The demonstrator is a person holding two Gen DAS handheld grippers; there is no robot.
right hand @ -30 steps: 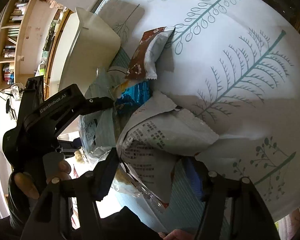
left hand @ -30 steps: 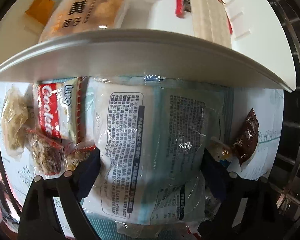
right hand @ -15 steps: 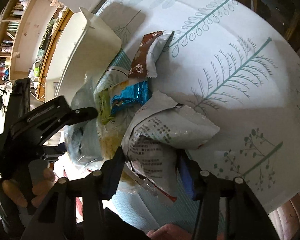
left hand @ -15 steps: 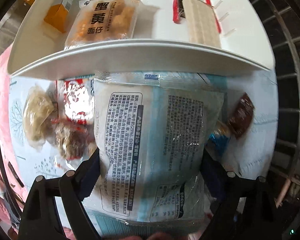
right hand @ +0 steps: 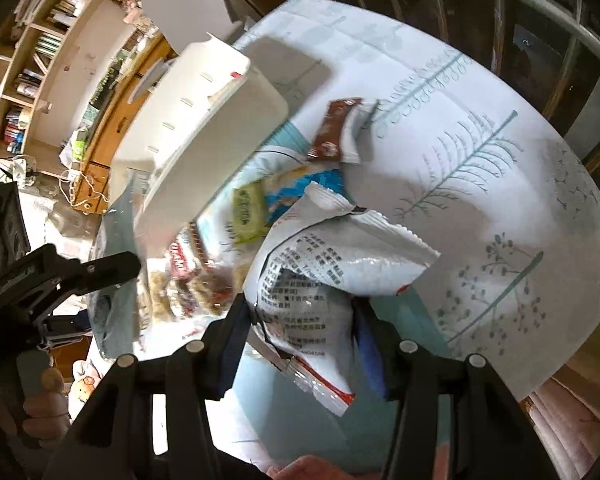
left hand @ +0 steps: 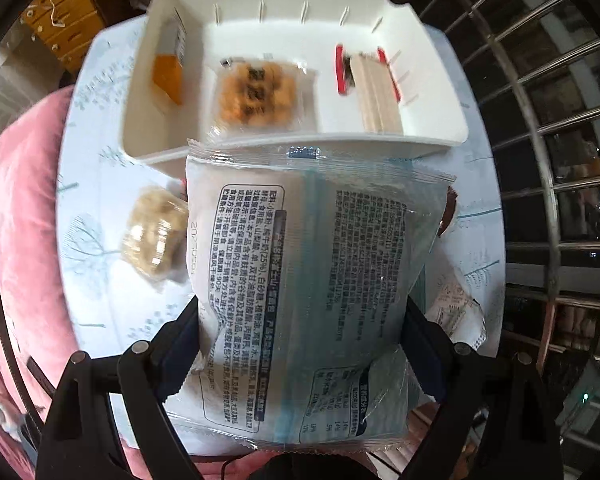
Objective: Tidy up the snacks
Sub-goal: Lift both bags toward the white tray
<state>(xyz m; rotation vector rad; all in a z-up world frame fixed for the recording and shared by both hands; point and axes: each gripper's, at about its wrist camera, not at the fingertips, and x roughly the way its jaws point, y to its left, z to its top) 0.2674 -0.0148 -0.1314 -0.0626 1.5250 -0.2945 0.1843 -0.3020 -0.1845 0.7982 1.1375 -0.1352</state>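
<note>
Left claw [left hand: 300, 344] clamped on a big clear-wrapped snack bag [left hand: 300, 280], held above the desk [left hand: 100, 280]. At 12 o'clock, white bin [left hand: 440, 120]: orange box [left hand: 166, 76], fried snack pack [left hand: 256, 96], wafer pack [left hand: 374, 88]. Right claw [right hand: 300, 344] pinching a white printed packet [right hand: 332, 276] over the desk; brown wrapper [right hand: 332, 128] at 12 o'clock.

White tray [left hand: 440, 92], pale-blue packet [left hand: 300, 264], leaf-patterned white tablecloth [right hand: 480, 168]

Right hand-held gripper [right hand: 300, 320] clamping white snack packet [right hand: 332, 272], white tray [right hand: 220, 128] beyond, leaf-print tablecloth [right hand: 480, 168]
</note>
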